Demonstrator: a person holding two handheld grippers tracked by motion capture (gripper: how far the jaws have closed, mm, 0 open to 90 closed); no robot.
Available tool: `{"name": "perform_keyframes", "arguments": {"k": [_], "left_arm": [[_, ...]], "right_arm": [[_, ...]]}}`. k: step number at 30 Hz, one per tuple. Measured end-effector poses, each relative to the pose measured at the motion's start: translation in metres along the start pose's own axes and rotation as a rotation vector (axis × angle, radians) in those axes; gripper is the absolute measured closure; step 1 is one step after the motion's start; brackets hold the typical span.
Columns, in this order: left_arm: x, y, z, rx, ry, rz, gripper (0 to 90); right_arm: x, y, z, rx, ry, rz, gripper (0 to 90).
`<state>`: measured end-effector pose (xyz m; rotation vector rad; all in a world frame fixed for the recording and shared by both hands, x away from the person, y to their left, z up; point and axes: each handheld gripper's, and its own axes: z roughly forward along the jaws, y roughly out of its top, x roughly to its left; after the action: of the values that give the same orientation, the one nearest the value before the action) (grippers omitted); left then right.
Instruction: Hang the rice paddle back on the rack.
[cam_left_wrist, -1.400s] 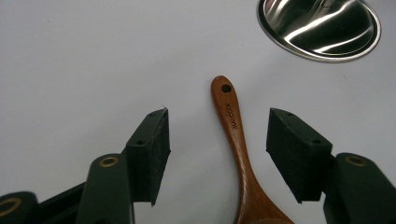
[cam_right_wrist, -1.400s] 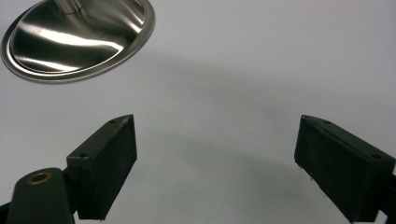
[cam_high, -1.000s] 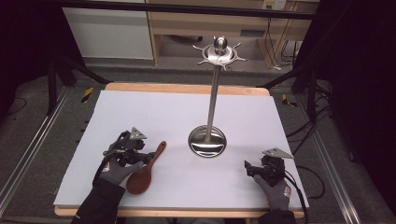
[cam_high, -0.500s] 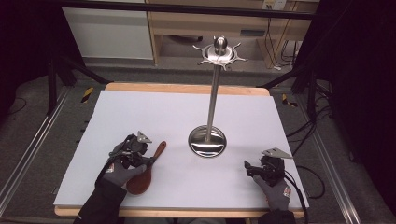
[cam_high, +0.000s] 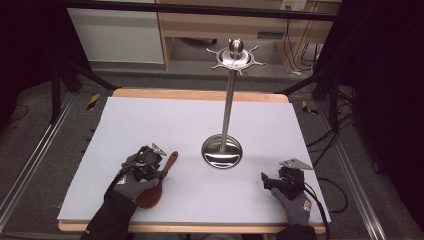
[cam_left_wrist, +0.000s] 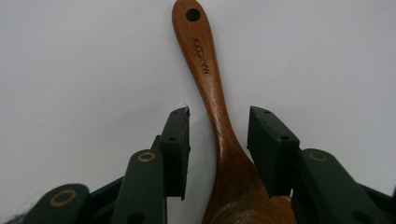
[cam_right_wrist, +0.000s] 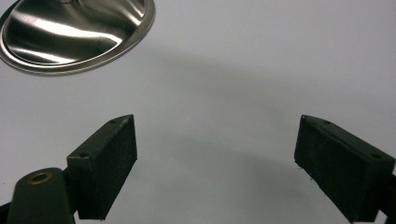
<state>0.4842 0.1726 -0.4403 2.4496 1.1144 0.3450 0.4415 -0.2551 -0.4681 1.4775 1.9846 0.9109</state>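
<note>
Jaws of left gripper (cam_left_wrist: 218, 140) apart, straddling neck of wooden spoon (cam_left_wrist: 212, 100) lying flat on white table cover (cam_high: 165, 120), pads not touching wood yet. Tip imo: centre first, then squeeze just above bowl. Right gripper (cam_right_wrist: 215, 161) jaws wide apart, idle. Further off, steel utensil stand (cam_high: 222, 150), hooks bare.

Wooden spoon (cam_left_wrist: 211, 88), upper centre of left gripper view: handle has dark engraved brand, reads approx. "MAJCOOK". No other legible text.
</note>
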Motion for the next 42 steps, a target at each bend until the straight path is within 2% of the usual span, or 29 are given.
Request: {"name": "perform_keyframes", "arguments": {"k": [14,21,26,42], "left_arm": [[0.001,0.005,0.015,0.065,-0.029,-0.042,69.2],[0.002,0.006,0.015,0.078,-0.038,-0.062,71.2],[0.001,0.007,0.014,0.092,-0.042,-0.056,76.2],[0.002,0.011,0.016,0.105,-0.041,0.002,75.5]], "right_arm": [[0.000,0.000,0.000,0.008,0.001,-0.001,13.8],[0.001,0.000,0.000,0.012,0.005,0.006,14.0],[0.001,0.000,0.000,0.014,0.006,0.007,14.0],[0.001,0.000,0.001,0.024,0.011,0.005,14.2]]}}
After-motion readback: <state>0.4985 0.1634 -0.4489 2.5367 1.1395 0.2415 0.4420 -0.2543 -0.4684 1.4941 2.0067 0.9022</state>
